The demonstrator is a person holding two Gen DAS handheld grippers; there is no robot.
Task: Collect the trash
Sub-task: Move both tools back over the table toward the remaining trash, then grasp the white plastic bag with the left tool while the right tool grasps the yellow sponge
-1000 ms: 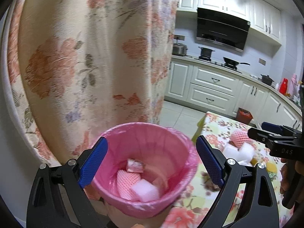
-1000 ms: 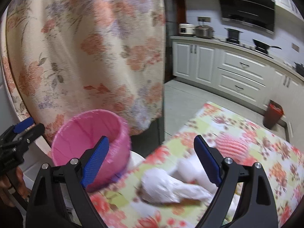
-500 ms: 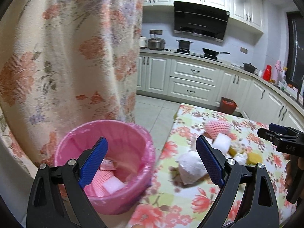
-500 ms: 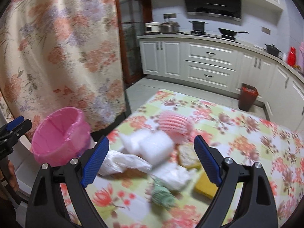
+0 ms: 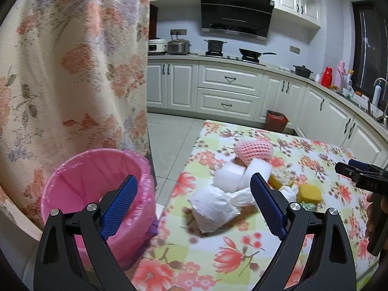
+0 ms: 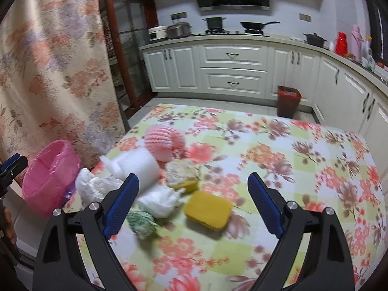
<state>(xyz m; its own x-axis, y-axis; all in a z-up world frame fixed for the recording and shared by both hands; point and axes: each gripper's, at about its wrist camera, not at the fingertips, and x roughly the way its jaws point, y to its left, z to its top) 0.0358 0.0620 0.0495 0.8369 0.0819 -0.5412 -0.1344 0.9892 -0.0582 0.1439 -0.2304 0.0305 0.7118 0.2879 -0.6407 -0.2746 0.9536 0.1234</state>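
A pink-lined trash bin (image 5: 97, 194) stands beside the table's left edge; it also shows in the right wrist view (image 6: 49, 174). Trash lies on the floral tablecloth (image 6: 278, 157): a pink foam net (image 6: 163, 143), white foam pieces (image 6: 138, 165), a crumpled white plastic bag (image 5: 215, 206), a yellow sponge (image 6: 207, 209), white tissue (image 6: 160, 200) and a green-white wad (image 6: 141, 222). My left gripper (image 5: 194, 206) is open and empty, between the bin and the bag. My right gripper (image 6: 192, 201) is open and empty above the sponge and tissue.
A floral curtain (image 5: 72, 72) hangs behind the bin. White kitchen cabinets (image 6: 232, 70) and a stove with pots line the far wall. A brown floor bin (image 6: 288, 101) stands past the table's far edge.
Both grippers swung right, from the bin towards the trash on the table. The bin's inside has dropped out of the left view. Both stay open and empty.
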